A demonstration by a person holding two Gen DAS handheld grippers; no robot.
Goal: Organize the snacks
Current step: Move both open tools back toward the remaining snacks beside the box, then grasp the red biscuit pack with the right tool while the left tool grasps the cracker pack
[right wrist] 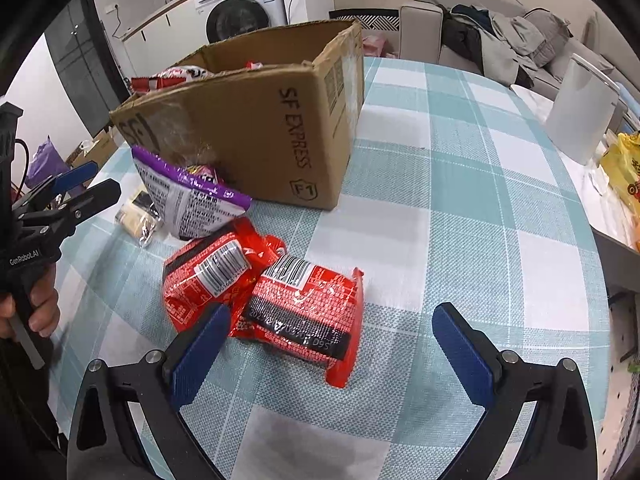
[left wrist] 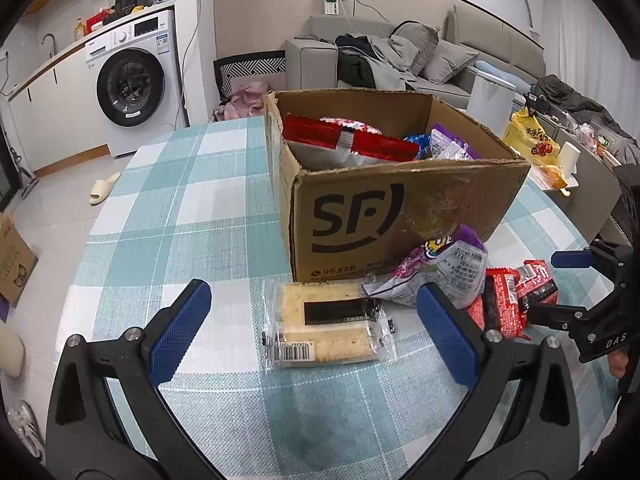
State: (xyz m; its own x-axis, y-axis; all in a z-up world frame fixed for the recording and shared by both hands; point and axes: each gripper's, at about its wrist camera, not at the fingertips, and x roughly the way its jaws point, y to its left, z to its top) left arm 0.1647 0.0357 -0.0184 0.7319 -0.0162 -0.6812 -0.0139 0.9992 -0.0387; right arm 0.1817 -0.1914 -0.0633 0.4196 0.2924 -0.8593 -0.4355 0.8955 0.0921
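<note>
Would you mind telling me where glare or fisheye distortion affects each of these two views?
Left wrist view: the cardboard box bulges, the table edge curves, and the cracker pack shows only mild sheen. Right wrist view: glare whitens the wrapper of the nearer red snack pack, and black vignetting fills the corners.

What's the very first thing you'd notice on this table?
Probably the big cardboard box with the SF logo, standing in the middle of the checked tablecloth with snack bags poking out the top. Right in front of it lie two bright red packets, a purple bag and a clear cracker pack.
</note>
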